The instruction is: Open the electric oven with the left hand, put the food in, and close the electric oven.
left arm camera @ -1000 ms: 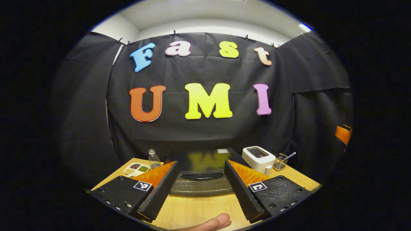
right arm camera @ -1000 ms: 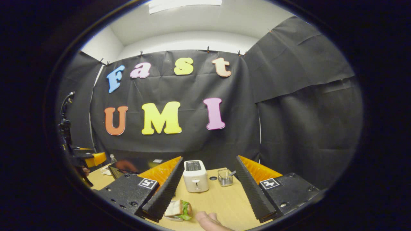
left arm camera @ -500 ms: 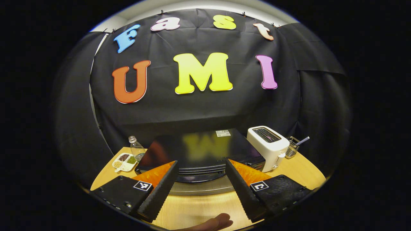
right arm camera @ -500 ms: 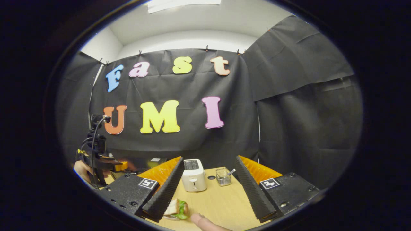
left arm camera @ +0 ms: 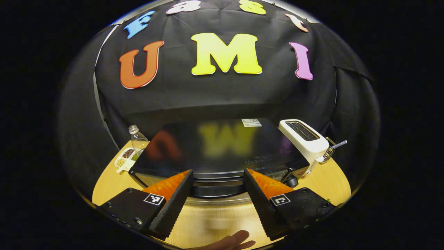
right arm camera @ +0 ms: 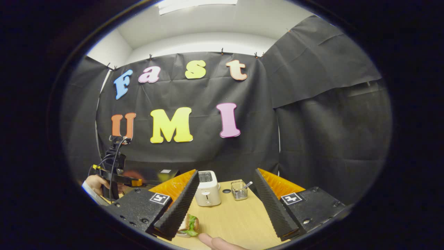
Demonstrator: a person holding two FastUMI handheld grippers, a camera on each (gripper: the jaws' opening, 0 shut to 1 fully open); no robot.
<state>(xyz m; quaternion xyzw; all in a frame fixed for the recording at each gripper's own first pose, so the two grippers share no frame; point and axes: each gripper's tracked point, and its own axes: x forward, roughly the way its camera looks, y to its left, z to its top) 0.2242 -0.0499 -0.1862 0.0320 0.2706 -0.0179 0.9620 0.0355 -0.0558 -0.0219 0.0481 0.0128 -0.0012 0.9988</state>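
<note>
The left gripper (left arm camera: 216,201) is hovering with fingers spread wide just before the electric oven (left arm camera: 222,149) door's top edge on the table (left arm camera: 333,180), while the right gripper (right arm camera: 225,208), likewise released, is hanging over open tabletop beside the sandwich (right arm camera: 189,225).

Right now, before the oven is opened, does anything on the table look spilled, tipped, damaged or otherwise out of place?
Nothing stands out. The black electric oven sits closed and level, the white two-slot toaster and clear plastic bottle stand upright, and the lettuce sandwich lies intact on the wooden table. No spills visible.
</note>
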